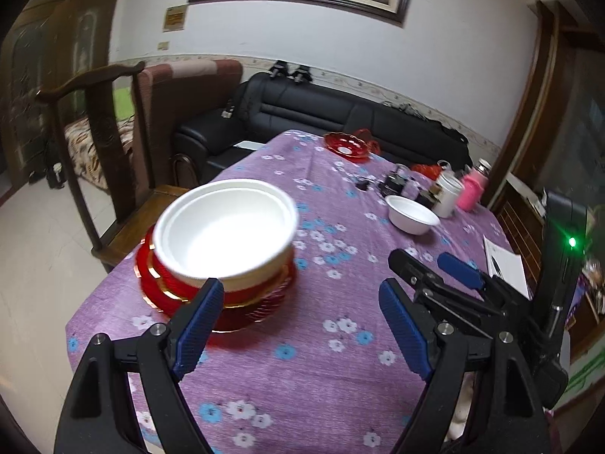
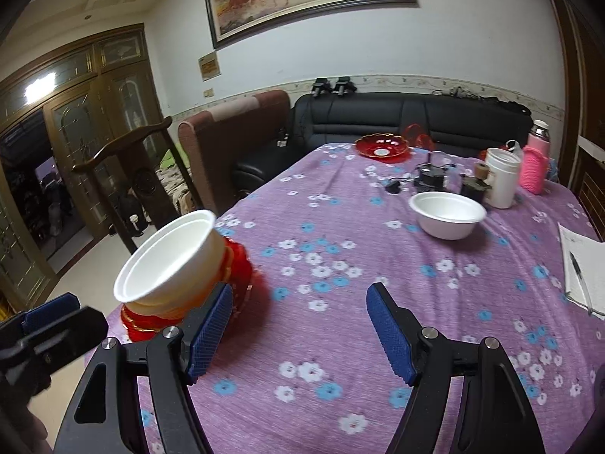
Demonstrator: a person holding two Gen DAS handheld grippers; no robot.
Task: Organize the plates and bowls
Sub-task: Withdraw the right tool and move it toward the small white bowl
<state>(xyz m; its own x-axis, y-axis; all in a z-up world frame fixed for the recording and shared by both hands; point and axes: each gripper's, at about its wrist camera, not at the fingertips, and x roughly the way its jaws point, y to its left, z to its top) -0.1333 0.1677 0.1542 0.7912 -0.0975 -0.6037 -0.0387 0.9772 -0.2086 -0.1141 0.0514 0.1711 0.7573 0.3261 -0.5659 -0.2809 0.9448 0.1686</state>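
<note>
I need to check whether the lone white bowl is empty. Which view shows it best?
The right wrist view: the lone white bowl appears larger and nearer the middle, its inside bare. The left wrist view shows the same bowl smaller, out toward the right, by the white jar.

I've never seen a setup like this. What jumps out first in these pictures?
The white bowls stacked on red plates near the left edge of the purple flowered tablecloth catch the eye first. A lone white bowl sits farther back on the right, with a red dish at the far end. Blue-padded fingers stand open in the foreground, holding nothing.
</note>
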